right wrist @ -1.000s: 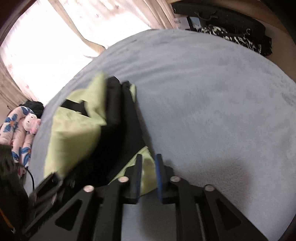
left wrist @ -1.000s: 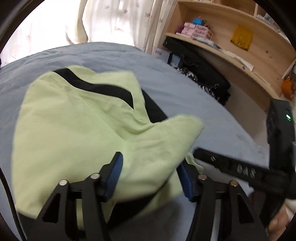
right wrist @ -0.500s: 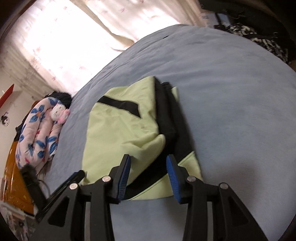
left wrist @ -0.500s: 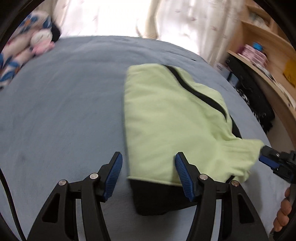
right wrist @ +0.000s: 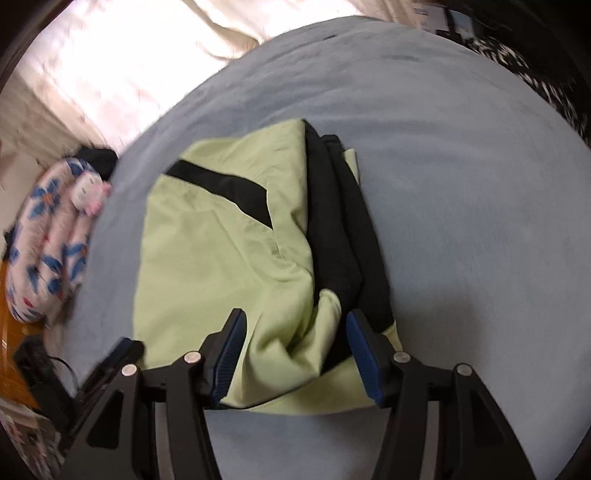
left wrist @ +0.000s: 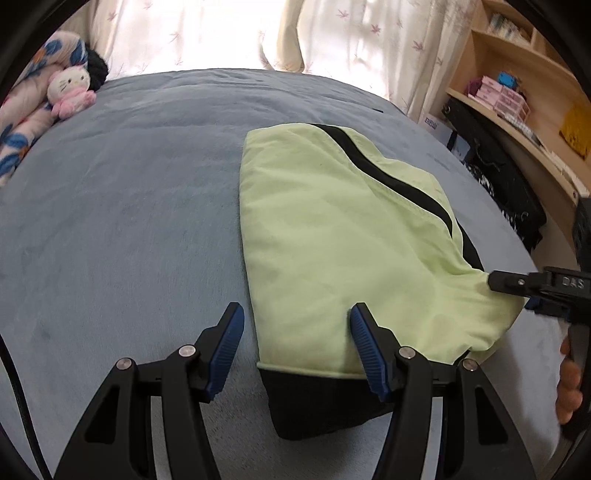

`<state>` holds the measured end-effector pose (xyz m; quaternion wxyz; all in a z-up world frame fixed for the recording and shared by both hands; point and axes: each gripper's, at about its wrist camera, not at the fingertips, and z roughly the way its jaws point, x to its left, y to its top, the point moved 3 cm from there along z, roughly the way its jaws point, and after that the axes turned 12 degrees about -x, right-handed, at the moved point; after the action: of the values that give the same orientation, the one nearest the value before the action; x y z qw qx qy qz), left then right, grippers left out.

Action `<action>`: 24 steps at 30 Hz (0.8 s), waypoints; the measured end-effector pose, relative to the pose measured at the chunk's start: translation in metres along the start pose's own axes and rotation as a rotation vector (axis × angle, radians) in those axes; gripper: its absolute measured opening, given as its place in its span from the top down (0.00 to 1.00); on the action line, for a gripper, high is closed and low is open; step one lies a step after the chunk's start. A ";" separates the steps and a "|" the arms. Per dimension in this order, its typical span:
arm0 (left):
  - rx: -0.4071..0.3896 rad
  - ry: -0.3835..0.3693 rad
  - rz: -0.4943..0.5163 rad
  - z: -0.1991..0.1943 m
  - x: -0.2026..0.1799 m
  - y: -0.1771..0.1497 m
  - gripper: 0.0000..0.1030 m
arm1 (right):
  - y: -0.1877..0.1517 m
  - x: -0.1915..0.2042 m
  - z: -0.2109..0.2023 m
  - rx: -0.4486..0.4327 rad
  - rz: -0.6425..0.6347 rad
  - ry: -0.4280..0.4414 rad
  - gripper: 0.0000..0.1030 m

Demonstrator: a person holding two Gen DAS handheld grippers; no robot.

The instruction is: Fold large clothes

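A light green garment with black stripes [left wrist: 343, 240] lies folded on the blue-grey bed [left wrist: 129, 221]. Its black hem sticks out at the near edge. My left gripper [left wrist: 295, 350] is open and empty, just above the garment's near left corner. My right gripper [right wrist: 291, 347] is open and empty over the garment [right wrist: 221, 258], at its near right end. The right gripper also shows in the left wrist view [left wrist: 517, 284], at the garment's right tip.
A floral pillow [left wrist: 22, 122] and a Hello Kitty plush [left wrist: 70, 92] lie at the bed's far left. Wooden shelves [left wrist: 517, 92] and dark bags [left wrist: 498, 177] stand to the right of the bed. Curtains [left wrist: 240, 33] hang behind.
Both grippers have let go of the garment and opened. The green cloth has dropped flat onto the bed. Both grippers have drawn back toward its near edge.
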<state>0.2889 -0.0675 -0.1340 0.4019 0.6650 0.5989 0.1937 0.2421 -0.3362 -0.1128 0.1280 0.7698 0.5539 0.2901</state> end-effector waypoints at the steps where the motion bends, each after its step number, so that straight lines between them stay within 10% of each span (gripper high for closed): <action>1: 0.002 0.003 0.012 0.000 -0.001 0.002 0.43 | 0.000 0.002 0.002 0.010 -0.025 -0.013 0.46; 6: 0.015 0.012 0.038 0.006 -0.004 0.012 0.43 | -0.009 0.014 0.005 0.037 -0.201 -0.054 0.87; 12: 0.005 -0.014 0.059 0.001 -0.013 0.020 0.43 | -0.008 -0.003 -0.056 -0.162 -0.146 0.030 0.96; 18: 0.055 -0.003 0.071 0.025 -0.017 -0.002 0.54 | -0.045 -0.054 -0.002 -0.053 -0.101 -0.145 1.00; 24: 0.044 -0.006 0.089 0.025 -0.016 -0.004 0.53 | -0.054 -0.079 -0.013 -0.070 0.056 -0.094 1.00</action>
<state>0.3013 -0.0901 -0.1489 0.3800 0.7002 0.5717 0.1962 0.1756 -0.3925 -0.1545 0.1724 0.7930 0.5149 0.2763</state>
